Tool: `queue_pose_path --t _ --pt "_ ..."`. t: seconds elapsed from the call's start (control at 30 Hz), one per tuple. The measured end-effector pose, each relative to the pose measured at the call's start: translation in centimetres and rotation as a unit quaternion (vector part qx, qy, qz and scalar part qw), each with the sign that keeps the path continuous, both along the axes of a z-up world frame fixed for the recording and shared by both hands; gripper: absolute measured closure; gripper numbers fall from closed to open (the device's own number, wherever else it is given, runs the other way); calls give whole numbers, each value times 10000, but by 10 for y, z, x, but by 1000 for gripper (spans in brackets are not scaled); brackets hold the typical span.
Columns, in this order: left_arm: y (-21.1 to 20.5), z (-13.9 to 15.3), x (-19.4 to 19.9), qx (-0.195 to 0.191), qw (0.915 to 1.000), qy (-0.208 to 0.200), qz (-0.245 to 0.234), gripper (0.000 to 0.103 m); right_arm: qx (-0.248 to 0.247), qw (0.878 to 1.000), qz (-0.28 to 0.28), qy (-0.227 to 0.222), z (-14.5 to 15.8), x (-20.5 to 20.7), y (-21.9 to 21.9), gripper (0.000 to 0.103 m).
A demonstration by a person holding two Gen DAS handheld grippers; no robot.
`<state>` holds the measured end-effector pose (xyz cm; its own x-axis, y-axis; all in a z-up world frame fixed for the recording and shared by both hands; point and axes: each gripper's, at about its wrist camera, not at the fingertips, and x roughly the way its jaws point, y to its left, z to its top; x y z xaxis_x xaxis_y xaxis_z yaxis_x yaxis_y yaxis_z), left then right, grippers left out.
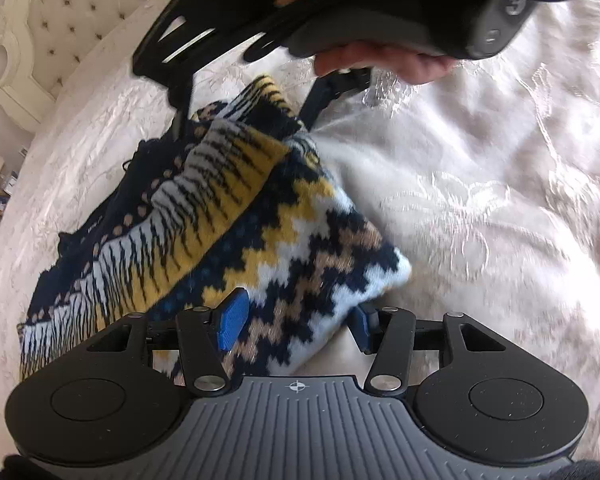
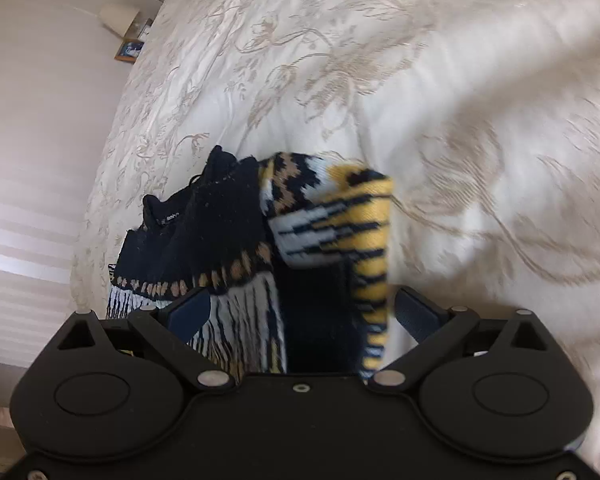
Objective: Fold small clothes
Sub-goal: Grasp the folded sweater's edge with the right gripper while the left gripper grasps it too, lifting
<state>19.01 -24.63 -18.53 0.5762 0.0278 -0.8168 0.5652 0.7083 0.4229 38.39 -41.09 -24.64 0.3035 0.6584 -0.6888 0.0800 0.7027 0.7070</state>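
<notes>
My left gripper has its blue pads spread around a corner of the knitted sweater, cloth lying between them but not visibly pinched. My right gripper likewise straddles a bunched, lifted fold with its jaws apart; whether either one truly bites the knit, I cannot tell. The sweater sits crumpled on the cream bedspread, partly raised off it, its navy body heaped toward the headboard. I judge it soft, thick and floppy, light enough but prone to sag and slide on that glossy cover, so I would take it by the ribbed hem or a seam corner, a single layer
</notes>
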Motion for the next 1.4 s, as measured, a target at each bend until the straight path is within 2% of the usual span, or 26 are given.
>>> queue_pose_path --t 0.03,0.1,0.17,0.23,0.27,0.3,0.37,0.43,0.63,0.8,0.97,1.07,1.23,1.37,1.4 --pt "-4 0 0 7 10000 -34 2 52 29 10000 53 1 0 2 1 4" --pt "-9 0 1 -15 9999 -100 -26 53 125 9998 156 34 1 7 3 18" --pt "-13 0 1 -73 9998 -152 -54 53 28 9996 274 61 3 9 6 52" --pt "-15 0 1 -151 9998 -108 -111 66 -157 9992 356 98 5 9 6 68" --pt "-14 1 2 -255 9995 -26 -198 82 -155 9992 341 103 7 8 5 70" --pt "-12 3 2 -365 9990 -7 -240 89 -153 9993 330 80 10 6 4 71" --pt "-2 13 4 -691 9975 -86 -83 94 -146 9992 369 -34 22 3 4 72" --pt "9 25 7 -1040 9944 -125 153 95 -122 9990 407 -148 35 1 5 73" --pt "31 62 7 -1695 9836 -408 473 95 15 9992 281 -280 71 3 16 74" --pt "56 95 3 -2262 9676 -661 907 95 -17 9983 284 -517 106 10 41 76" --pt "94 115 3 -2665 9504 -865 1350 94 24 9972 324 -666 134 23 75 80" --pt "122 119 7 -2815 9408 -948 1636 95 -80 9959 480 -767 142 30 106 80" --pt "175 120 15 -3017 9256 -912 2095 95 -138 9959 592 -672 139 37 161 81" --pt "218 109 21 -3145 9130 -709 2501 94 -261 9946 802 -599 136 43 209 81" --pt "230 104 23 -3210 9074 -604 2645 94 -356 9938 880 -571 134 44 220 81"
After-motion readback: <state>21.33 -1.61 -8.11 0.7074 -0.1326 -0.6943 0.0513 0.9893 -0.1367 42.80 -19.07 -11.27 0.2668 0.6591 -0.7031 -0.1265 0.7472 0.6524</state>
